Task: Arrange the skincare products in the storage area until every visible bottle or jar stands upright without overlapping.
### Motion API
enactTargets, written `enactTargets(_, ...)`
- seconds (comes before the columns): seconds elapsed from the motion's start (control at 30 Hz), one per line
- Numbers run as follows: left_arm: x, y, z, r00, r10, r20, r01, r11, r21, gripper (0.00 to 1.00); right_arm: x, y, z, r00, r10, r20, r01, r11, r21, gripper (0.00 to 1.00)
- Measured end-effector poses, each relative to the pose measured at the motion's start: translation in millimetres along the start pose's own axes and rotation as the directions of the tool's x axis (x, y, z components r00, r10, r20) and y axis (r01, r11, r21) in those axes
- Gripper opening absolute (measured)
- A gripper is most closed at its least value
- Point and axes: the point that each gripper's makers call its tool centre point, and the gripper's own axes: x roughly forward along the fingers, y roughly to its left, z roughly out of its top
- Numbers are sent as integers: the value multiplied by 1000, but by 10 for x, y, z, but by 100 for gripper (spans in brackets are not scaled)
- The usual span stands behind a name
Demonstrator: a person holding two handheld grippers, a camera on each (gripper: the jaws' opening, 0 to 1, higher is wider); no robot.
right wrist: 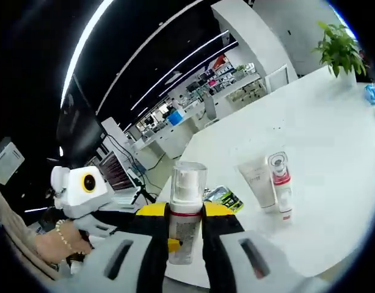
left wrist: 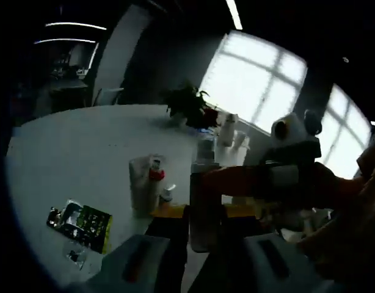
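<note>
Right claw [right wrist: 186, 235]: closed on a pump bottle [right wrist: 186, 213] with a clear cap and red collar, held upright between the yellow-tipped jaws, above the near edge of the white tabletop [right wrist: 309, 122].

Left claw [left wrist: 203, 235]: jaws stand on either side of a pale upright container [left wrist: 206, 207]; contact cannot be told in the dim view. The other gripper [left wrist: 285, 174], orange-bodied, reaches in from the right at the same spot.

Beyond the right claw, right gripper view: a green-and-black packet [right wrist: 224, 197] lies flat just behind the held bottle. Farther right, a white tube [right wrist: 258, 180] and a red-collared spray bottle [right wrist: 279, 183] stand just beside each other, upright. Open tabletop extends past them to a potted plant [right wrist: 340, 46] at the far edge.

Left gripper view: the same tube [left wrist: 138, 183] and spray bottle [left wrist: 155, 180] stand ahead-left of the claw, a small bottle [left wrist: 167, 194] near them. The packet [left wrist: 80, 223] lies flat to the left, near the tabletop [left wrist: 83, 146] rim. A cluster of white bottles [left wrist: 227, 137] stands farther off by the plant [left wrist: 187, 107]. Wide bare surface lies to the left.

A hand [right wrist: 53, 244] with a bead bracelet shows at lower left of the right gripper view.
</note>
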Motion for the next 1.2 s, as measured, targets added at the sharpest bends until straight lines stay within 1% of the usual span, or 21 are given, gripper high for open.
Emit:
enactTargets(0.07,19,8,7,997,82,0,-82,996,41,16,5,-8,27,999,-27,27,27,1000,6,19)
enactTargets(0.1,29,36,7,991,134,4,-134,988,78,16,8,15,32,999,-32,42,31,999,11,19)
enactTargets(0.17,44,63,-19,982,190,-5,-188,973,137,17,14,40,19,997,-56,60,55,998,6,19)
enactTargets(0.23,38,108,-36,967,253,-4,-250,957,146,17,11,73,7,995,-61,75,60,998,12,19)
enactTargets(0.37,9,111,-38,967,257,4,-254,955,152,17,-8,88,22,994,-63,85,62,998,13,19)
enactTargets(0.43,-11,121,-20,971,238,7,-237,961,146,16,-24,112,39,995,-50,89,50,999,7,19)
enactTargets(0.5,-17,87,-11,982,187,5,-187,980,70,16,-37,156,69,995,-12,102,17,999,-42,20)
enactTargets(0.57,-27,50,-3,994,106,13,-106,994,0,15,-70,188,89,994,28,105,-24,999,-41,20)
enactTargets(0.6,-39,-3,1,1000,16,23,-13,995,-103,15,-101,191,97,993,50,103,-47,998,-30,20)
enactTargets(0.63,-62,-54,11,998,-48,40,55,980,-189,15,-118,226,99,991,84,103,-82,996,-27,20)
enactTargets(0.67,-102,-137,15,988,-144,56,154,961,-232,15,-140,303,91,985,150,87,-147,989,-32,21)
enactTargets(0.7,-136,-183,24,978,-195,68,206,950,-235,15,-160,331,101,981,172,84,-170,985,-34,21)
enactTargets(0.73,-180,-154,25,977,-199,72,210,953,-217,15,-179,399,92,974,217,65,-213,975,-67,22)
enactTargets(0.83,-323,-231,37,955,-290,68,298,931,-211,15,-244,583,72,945,326,19,-322,939,-121,22)
enactTargets(0.93,-468,-333,90,919,-383,94,395,885,-249,15,-336,778,103,897,443,-9,-440,888,-131,22)
enactTargets(0.97,-550,-409,115,888,-448,105,459,846,-272,15,-390,876,98,864,502,-38,-503,854,-132,22)
enactTargets(1.0,-593,-429,132,874,-472,114,484,829,-279,15,-416,918,113,848,528,-47,-529,837,-143,22)
enactTargets(1.07,-705,-509,166,829,-546,124,557,783,-275,15,-473,1005,110,815,572,-90,-578,798,-170,21)
enactTargets(1.1,-740,-530,192,817,-562,128,575,785,-229,15,-507,1062,113,797,593,-115,-603,770,-209,21)
enactTargets(1.17,-802,-591,191,789,-605,112,614,763,-201,15,-555,1144,91,774,612,-161,-633,737,-239,21)
enactTargets(1.2,-831,-624,222,772,-625,119,636,751,-180,15,-578,1196,94,763,620,-182,-644,710,-284,21)
